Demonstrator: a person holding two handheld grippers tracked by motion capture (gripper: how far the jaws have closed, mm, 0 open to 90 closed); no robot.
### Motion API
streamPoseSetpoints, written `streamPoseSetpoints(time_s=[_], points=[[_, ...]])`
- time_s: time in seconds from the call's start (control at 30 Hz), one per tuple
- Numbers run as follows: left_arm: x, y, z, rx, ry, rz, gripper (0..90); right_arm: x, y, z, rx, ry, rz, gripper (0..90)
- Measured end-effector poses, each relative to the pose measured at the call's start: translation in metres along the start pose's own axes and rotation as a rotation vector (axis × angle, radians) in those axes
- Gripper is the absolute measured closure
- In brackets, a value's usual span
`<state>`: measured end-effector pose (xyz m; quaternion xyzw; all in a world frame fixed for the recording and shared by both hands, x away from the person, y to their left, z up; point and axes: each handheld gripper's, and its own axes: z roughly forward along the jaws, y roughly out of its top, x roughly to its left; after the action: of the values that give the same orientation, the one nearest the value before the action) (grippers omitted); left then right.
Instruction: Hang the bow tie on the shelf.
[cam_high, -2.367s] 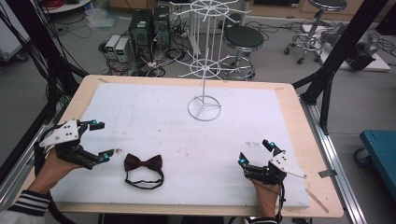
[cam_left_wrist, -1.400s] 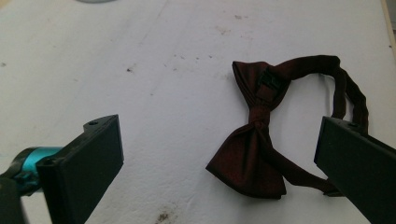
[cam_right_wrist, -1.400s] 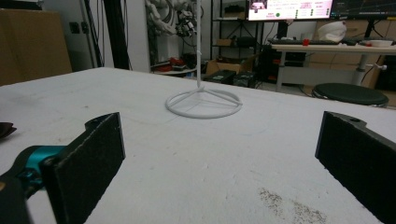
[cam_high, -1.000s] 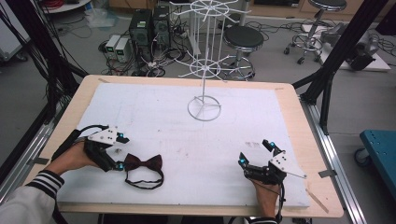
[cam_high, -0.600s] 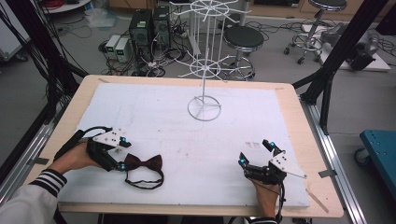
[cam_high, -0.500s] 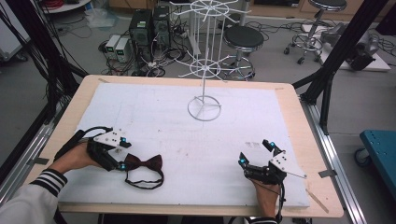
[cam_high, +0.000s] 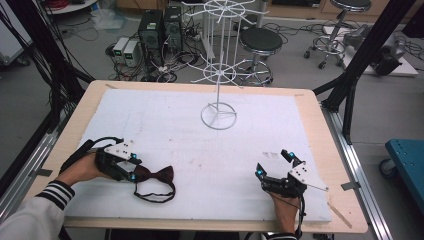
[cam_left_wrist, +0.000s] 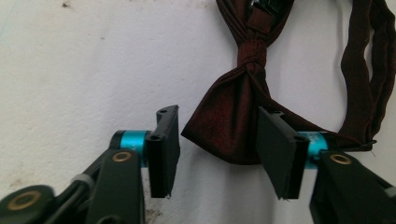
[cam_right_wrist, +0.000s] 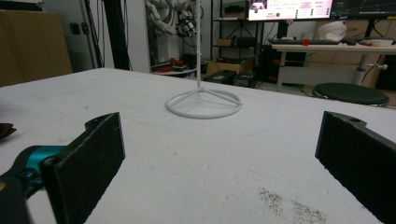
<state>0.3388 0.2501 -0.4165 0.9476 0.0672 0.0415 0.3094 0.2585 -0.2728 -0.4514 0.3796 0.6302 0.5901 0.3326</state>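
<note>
One wing of the maroon bow tie, lying near the table's near-left edge, sat between the left gripper's parted fingers, so closing might catch mere cloth or snag the strap, while the right gripper, fingers apart, had open room before the wire stand.

I can read no text, label, brand or number anywhere. A bright wall-mounted monitor screen beyond my table carries lines of writing, but they are too small and blurred to read.
</note>
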Motion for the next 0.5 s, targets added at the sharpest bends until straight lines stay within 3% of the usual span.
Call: streamPoseSetpoints(time_s=[0.1, 0.13, 0.17, 0.23, 0.5], points=[[-0.0011, 0.0014, 0.0014, 0.026, 0.009, -0.017, 60.4, 0.0001, 0.0000, 0.0000, 0.000, -0.001, 0.001, 0.6], [-0.0018, 0.0017, 0.0020, 0.032, 0.013, -0.019, 71.0, 0.0001, 0.0001, 0.0000, 0.000, -0.001, 0.001, 0.6], [-0.0024, 0.0024, 0.0022, 0.044, 0.014, -0.020, 71.0, 0.0001, 0.0001, 0.0000, 0.000, -0.001, 0.001, 0.6], [-0.0037, 0.0045, 0.0025, 0.053, 0.011, -0.028, 80.3, 0.0001, 0.0001, 0.0000, 0.000, 0.000, 0.002, 0.7], [-0.0065, 0.0070, 0.0021, 0.068, 0.023, -0.034, 83.7, -0.0002, 0.0001, 0.0002, -0.002, 0.001, -0.005, 0.6]])
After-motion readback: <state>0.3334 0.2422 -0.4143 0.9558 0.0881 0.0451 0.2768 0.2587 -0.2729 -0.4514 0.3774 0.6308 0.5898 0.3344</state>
